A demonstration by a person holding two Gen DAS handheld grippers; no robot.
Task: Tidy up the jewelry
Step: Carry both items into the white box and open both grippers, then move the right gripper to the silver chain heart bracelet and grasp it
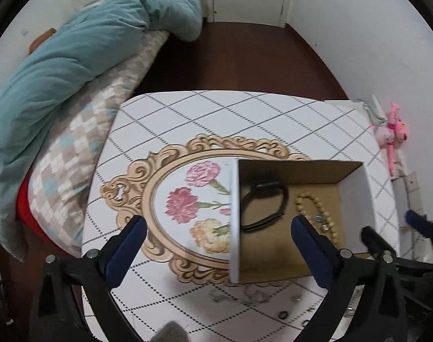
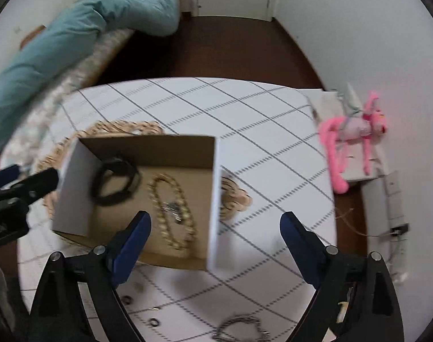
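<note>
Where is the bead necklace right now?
The bead necklace lies inside the cardboard box on the table, right of the black band, with a small silver piece on it.

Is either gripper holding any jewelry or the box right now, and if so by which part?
Nothing is held. The left gripper and the right gripper both have their jaws wide open above the box, pressing on nothing.

A teal duvet [image 1: 82, 57] lies heaped on the bed – a checked pillow [image 1: 82, 154] beside it – and a pink plush toy [image 2: 356, 139] rests against the wall.
</note>
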